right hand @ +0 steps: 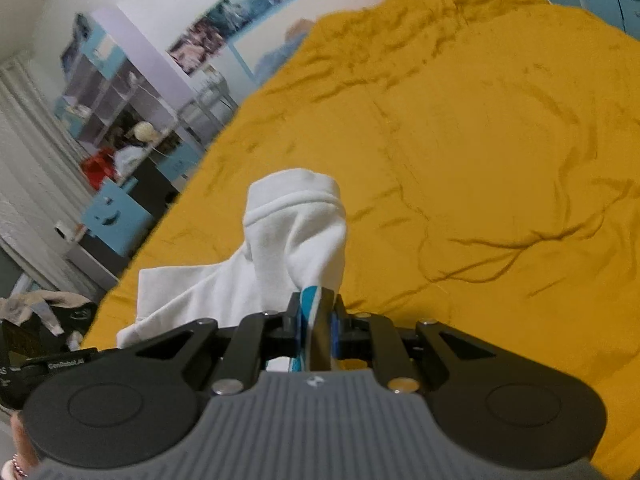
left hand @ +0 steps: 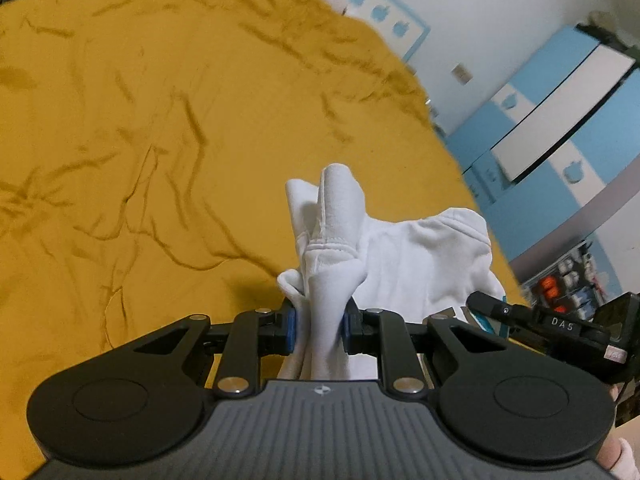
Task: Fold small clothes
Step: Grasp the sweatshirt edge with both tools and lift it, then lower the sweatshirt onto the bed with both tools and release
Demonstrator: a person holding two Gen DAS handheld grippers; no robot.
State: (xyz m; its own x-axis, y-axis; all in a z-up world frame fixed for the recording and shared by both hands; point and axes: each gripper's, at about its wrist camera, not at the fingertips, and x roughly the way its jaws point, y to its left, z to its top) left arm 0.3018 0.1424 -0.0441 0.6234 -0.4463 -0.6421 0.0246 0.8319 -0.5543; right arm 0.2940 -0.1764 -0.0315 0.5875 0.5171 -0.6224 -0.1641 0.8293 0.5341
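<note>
Left gripper (left hand: 319, 330): blue pads clamped on a bunched fold of the white garment (left hand: 400, 264). Right gripper (right hand: 317, 330): pads pinched nearly together on a thin edge of the same garment (right hand: 296, 232), a teal-striped trim showing between them. Cloth held up between the two grips, gathered above each jaw, slack middle sagging toward the mustard bedspread (left hand: 160, 140). Garment positioned at the near edge of the bed, the right-hand tool (left hand: 560, 326) visible just beside it in the left view. Bedspread wrinkled, otherwise bare ahead. Blue-and-white cabinets (left hand: 560, 112) beyond the far right edge; shelving (right hand: 120, 112) off the left.

Step judged: carrying the piece onto the bed for spreading. Next move likely calls for drawing both grips apart to tension the cloth, then laying it flat before folding.
</note>
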